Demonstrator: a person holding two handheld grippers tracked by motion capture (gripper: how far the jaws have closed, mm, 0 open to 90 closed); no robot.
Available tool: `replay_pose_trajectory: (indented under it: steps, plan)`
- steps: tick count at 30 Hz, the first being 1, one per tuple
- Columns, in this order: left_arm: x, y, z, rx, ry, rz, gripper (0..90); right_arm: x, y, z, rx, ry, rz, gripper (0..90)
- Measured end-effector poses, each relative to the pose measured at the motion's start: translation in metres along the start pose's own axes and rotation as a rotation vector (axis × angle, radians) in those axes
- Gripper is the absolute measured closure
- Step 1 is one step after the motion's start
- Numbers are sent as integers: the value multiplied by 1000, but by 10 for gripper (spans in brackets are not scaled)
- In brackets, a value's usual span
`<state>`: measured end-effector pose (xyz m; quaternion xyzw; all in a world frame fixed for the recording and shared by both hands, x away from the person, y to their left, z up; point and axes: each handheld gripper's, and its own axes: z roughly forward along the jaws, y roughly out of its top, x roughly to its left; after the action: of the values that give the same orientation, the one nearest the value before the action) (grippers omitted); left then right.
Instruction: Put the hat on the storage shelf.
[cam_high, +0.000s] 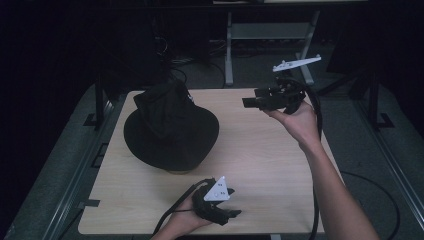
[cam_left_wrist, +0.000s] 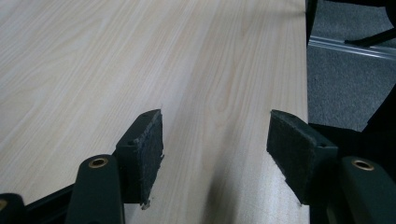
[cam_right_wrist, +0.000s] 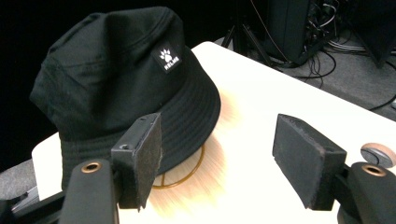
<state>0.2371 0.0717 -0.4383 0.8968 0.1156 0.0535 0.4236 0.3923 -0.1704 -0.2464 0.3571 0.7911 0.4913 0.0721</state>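
The black cotton bucket hat (cam_high: 171, 127) sits on a thin brass-coloured wire ring (cam_right_wrist: 184, 175) at the far left of the pale wood-grain bench (cam_high: 260, 160). The right tongs (cam_high: 250, 102), jaws spread and empty, point leftward at it from the far right, raised off the surface. The left tongs (cam_high: 235, 214), also open, rest low by the near edge, aimed away across bare wood. The right hand looks better placed. Dark room, cables behind.

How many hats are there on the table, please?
1. The black bucket hat sits on the left half of the table, resting on a thin metal ring. Anything under the hat would be hidden.
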Motion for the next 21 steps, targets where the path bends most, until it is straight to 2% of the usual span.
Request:
replay_pose_trajectory:
  steps: [15, 16, 21]
  plan:
    - [3, 0, 0, 4, 12, -6, 337, -15, -42, -22, -6, -22, 42, 299]
    - [3, 0, -1, 1, 13, -9, 337, -17, -51, -26, -4, -24, 58, 295]
    - [4, -1, -1, -3, 17, -13, 336, -20, -67, -33, -5, -35, 67, 290]
